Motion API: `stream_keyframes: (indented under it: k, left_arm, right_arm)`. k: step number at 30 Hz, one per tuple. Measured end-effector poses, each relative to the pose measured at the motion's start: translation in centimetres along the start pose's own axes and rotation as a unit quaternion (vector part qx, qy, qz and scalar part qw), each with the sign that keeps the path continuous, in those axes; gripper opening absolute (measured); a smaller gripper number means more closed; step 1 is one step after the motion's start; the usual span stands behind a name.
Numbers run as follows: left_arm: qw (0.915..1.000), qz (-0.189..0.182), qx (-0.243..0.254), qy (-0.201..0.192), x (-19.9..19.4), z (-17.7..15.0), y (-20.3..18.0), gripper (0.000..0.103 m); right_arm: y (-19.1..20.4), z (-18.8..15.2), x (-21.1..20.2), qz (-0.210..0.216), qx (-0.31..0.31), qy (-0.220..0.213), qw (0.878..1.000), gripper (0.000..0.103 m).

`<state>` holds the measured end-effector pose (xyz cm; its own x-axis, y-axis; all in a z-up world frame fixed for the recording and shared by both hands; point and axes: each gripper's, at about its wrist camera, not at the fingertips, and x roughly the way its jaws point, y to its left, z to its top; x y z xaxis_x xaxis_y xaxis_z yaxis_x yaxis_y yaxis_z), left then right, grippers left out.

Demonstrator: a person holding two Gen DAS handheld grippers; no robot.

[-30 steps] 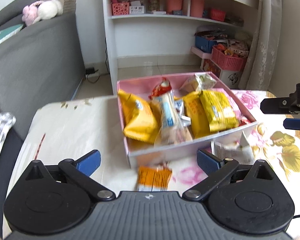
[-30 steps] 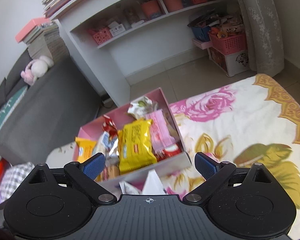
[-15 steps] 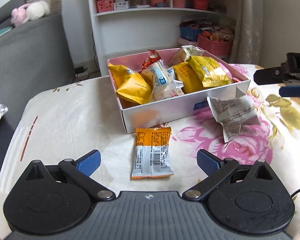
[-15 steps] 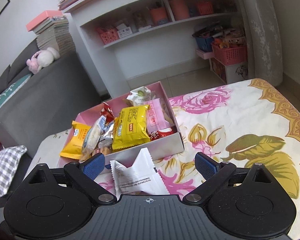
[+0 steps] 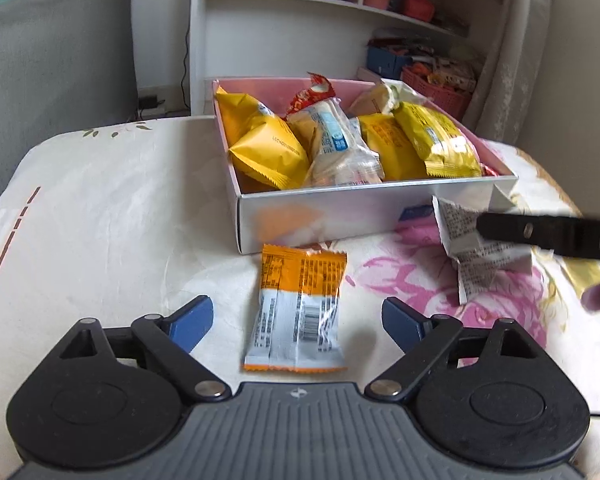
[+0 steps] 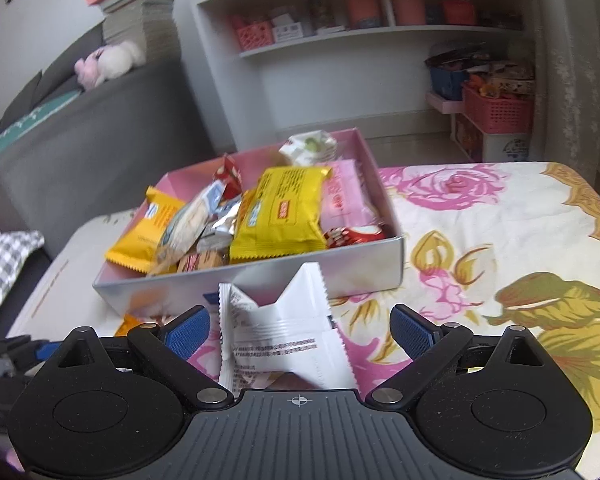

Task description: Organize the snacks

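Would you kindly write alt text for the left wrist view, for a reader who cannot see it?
The left hand-held gripper, jaws closing but not yet touching, frames an orange and white packet lying flat on a floral cloth. Just beyond stands an open box filled with snacks; at right, the right hand-held gripper reaches over a crumpled white wrapper.

Between my left tongs [image 5: 297,318] lay one flat packet [image 5: 297,307]; between my right tongs [image 6: 300,328], a crumpled wrapper [image 6: 277,330]. Beyond both sat the snack-filled box [image 5: 340,212].
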<state>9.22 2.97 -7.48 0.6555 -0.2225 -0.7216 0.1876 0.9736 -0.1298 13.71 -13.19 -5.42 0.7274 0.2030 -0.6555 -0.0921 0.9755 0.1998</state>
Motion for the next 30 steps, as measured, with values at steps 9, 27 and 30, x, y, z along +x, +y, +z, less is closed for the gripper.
stream_keyframes:
  k: [9, 27, 30]
  left_arm:
    - [0.9997, 0.007, 0.024, -0.004, -0.1, 0.0, -0.5, 0.059]
    - [0.999, 0.011, 0.038, 0.02, -1.0, -0.2, -0.7, 0.039]
    - [0.9989, 0.011, 0.038, 0.024, -1.3, -0.4, -0.5, 0.039]
  right_arm:
    - [0.8, -0.6, 0.8, 0.007, -0.029, 0.009, 1.0, 0.097]
    - [-0.2, -0.3, 0.3, 0.049, 0.047, 0.049, 0.996, 0.053]
    - [-0.3, -0.4, -0.1, 0.053, 0.066, 0.062, 0.994, 0.05]
